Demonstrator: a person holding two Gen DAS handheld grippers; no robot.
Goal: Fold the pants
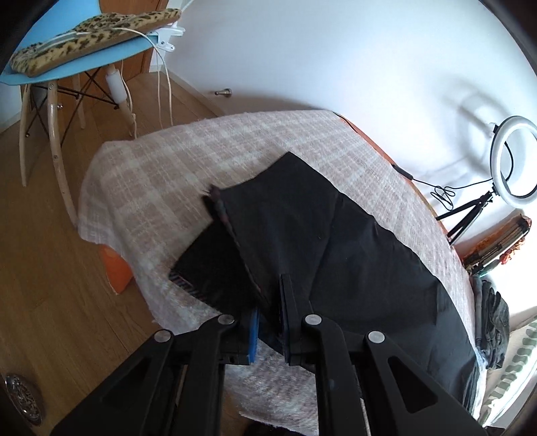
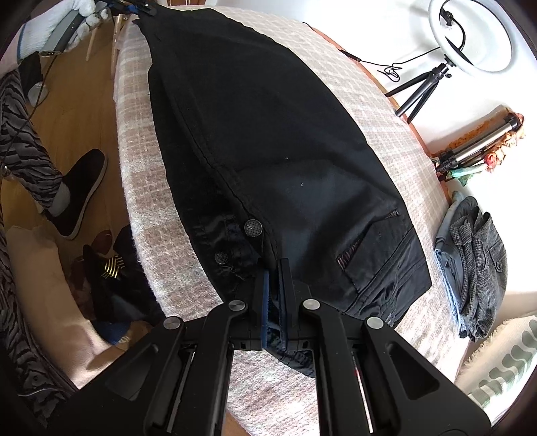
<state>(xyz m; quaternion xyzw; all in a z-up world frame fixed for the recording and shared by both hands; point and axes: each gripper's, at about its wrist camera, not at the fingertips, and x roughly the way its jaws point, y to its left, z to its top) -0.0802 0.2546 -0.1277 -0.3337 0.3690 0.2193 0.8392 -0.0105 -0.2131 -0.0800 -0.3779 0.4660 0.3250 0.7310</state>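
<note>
Black pants lie lengthwise on a checked cloth-covered table. In the right wrist view my right gripper is shut on the waistband edge near two metal buttons. In the left wrist view my left gripper is shut on the leg end of the pants, lifted a little, with one hem lying lower on the cloth. The left gripper also shows far off in the right wrist view, held by a white-gloved hand.
A ring light on a tripod stands at the table's far side. Folded grey garments lie at the right edge. A blue chair stands on the wooden floor to the left. The person's leg and shoe are beside the table.
</note>
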